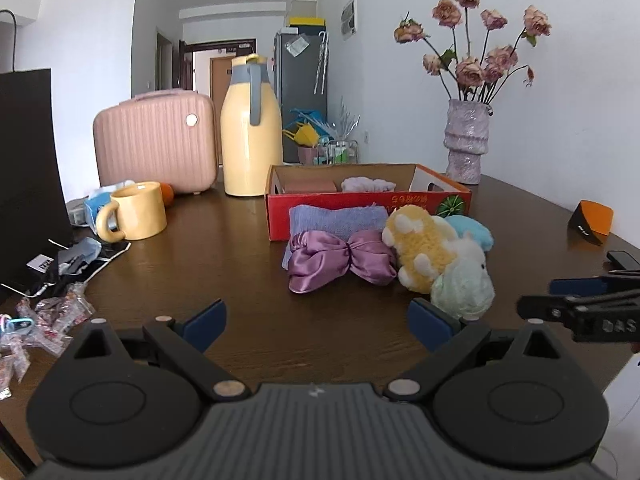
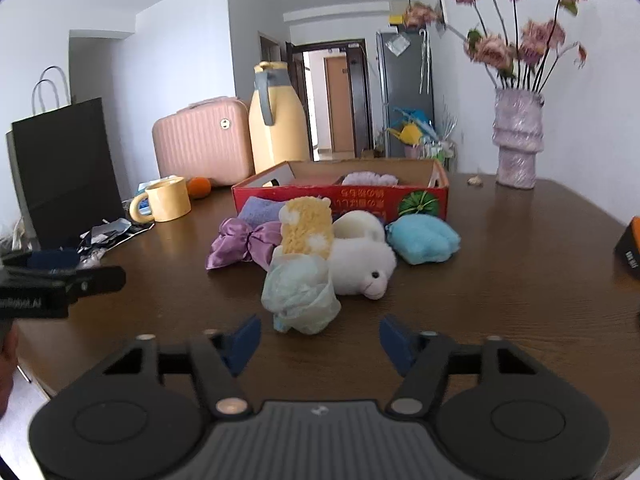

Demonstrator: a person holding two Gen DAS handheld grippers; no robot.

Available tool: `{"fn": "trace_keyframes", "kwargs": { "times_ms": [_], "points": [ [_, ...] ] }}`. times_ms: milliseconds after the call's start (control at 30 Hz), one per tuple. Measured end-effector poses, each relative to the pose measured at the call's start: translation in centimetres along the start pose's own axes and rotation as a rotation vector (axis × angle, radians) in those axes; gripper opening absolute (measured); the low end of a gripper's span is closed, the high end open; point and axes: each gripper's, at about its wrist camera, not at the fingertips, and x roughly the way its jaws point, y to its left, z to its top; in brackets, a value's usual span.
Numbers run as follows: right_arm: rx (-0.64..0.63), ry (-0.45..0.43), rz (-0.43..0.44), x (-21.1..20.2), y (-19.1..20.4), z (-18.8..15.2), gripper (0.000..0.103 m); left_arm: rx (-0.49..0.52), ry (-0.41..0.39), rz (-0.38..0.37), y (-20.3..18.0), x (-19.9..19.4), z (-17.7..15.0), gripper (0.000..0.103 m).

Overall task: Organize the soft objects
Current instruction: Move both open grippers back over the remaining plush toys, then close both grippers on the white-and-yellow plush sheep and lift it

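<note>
- While both tools hover low over the brown table (image 2: 500, 280), no soft item has yet been seized; the step in hand appears to be the approach to the pile.
- Left of frame, left wrist view: a black paper bag (image 1: 28, 160), a yellow mug (image 1: 138, 210) and a pink case (image 1: 156, 140) stand clear of the work.
- Lower centre, left wrist view: the left gripper (image 1: 316, 326) has its blue pads spread wide, with nothing between them.
- Centre, both views: the red cardboard box (image 2: 340, 196) already contains a pale lilac cloth (image 2: 370, 179); it is judged to be the destination.
- Centre, just before the box: the pile comprises a folded purple towel (image 1: 336, 220), a satin purple scrunchie (image 1: 340, 260), a yellow plush (image 2: 306, 228), a white plush bear (image 2: 360, 260), a blue plush pad (image 2: 422, 238) and a pale green bundle (image 2: 298, 292), most of them touching one another.
- Lower centre, right wrist view: the right gripper (image 2: 320, 340) is likewise spread and empty, aligned with the pale green bundle just ahead.
- Next move, as judged: advance the right gripper until its pads flank the bundle, close gently, then lift it over the box wall.
- Right of frame: a lilac vase (image 2: 516, 140) of dried roses stands well apart.
</note>
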Motion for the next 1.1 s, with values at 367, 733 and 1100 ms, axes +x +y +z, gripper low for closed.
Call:
{"fn": "trace_keyframes", "kwargs": {
  "times_ms": [367, 733, 1100],
  "points": [
    [0.058, 0.047, 0.164, 7.4, 2.0, 1.8, 0.041, -0.017, 0.075, 0.008, 0.8, 4.2, -0.7, 0.098],
    [0.073, -0.003, 0.237, 8.8, 2.8, 4.2, 0.048, -0.095, 0.048, -0.01, 1.4, 5.0, 0.6, 0.096],
    [0.367, 0.043, 0.1, 10.7, -8.3, 3.8, 0.063, -0.36, 0.153, -0.29, -3.5, 13.5, 6.4, 0.056]
  ]
}}
